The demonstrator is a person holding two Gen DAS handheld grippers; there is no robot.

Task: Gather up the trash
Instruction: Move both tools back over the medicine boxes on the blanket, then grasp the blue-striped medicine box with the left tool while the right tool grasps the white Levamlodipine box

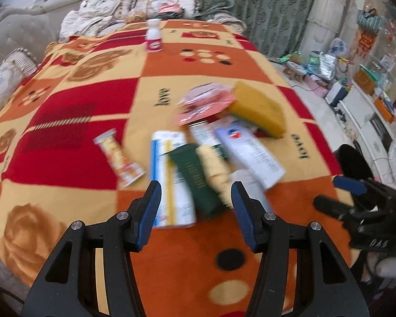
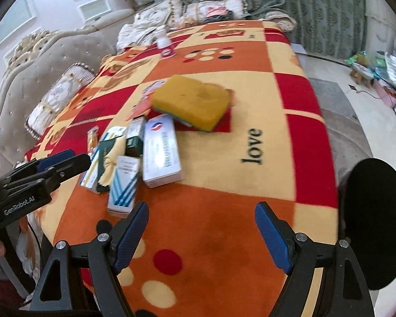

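Room: sofa (image 2: 52, 60), curtain (image 1: 264, 2) | Surface: patterned blanket (image 2: 224, 211), cluttered

Patterned blanket (image 2: 250, 206) bearing boxes (image 2: 161, 153), sponge (image 2: 192, 100), bottle (image 1: 153, 37).

Blanket (image 2: 298, 142): orange, red and cream checks, rose motifs, dots, black "love" lettering. Sponge (image 2: 191, 100): mustard yellow, green underside; boxes white and blue (image 2: 161, 153), dark green (image 1: 198, 182). Curtain (image 1: 264, 8): grey-green damask; gripper pads (image 2: 130, 235) blue.
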